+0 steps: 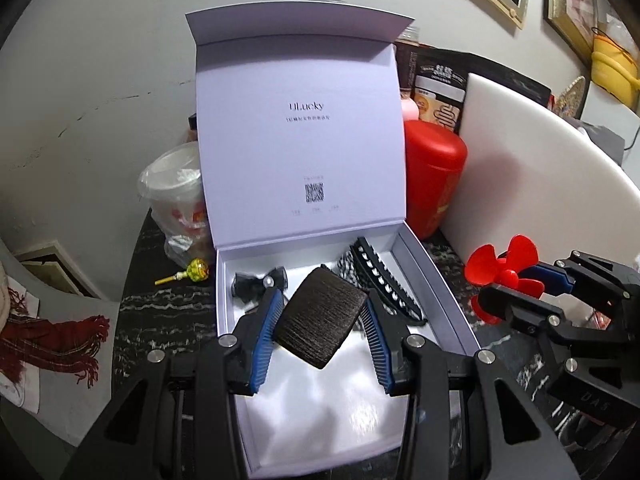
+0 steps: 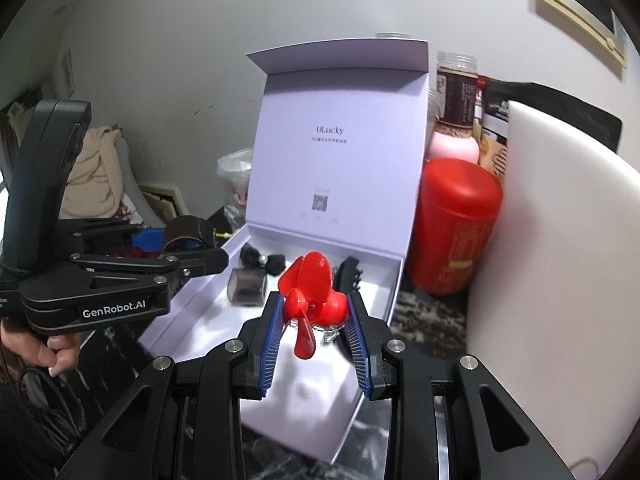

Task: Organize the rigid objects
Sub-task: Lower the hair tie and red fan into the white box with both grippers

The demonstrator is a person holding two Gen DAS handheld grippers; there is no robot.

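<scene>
On the dark desk (image 1: pixel 168 304) stands an open white box (image 1: pixel 432 268), its lid upright. Above its inside, the left tool (image 1: pixel 322 312) is pinching a dark brown ribbed roll (image 1: pixel 320 316). The right tool (image 2: pixel 314 316) is pinching a small red fan (image 2: pixel 312 280), also over the box.

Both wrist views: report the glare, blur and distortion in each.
Left wrist view: strong fisheye bend with dark corners; bright glare washes out the near floor of the white box; the dark brown roll in the left gripper is sharp. Right wrist view: same bending; the red fan in the right gripper is slightly soft, lid print blurred.
</scene>
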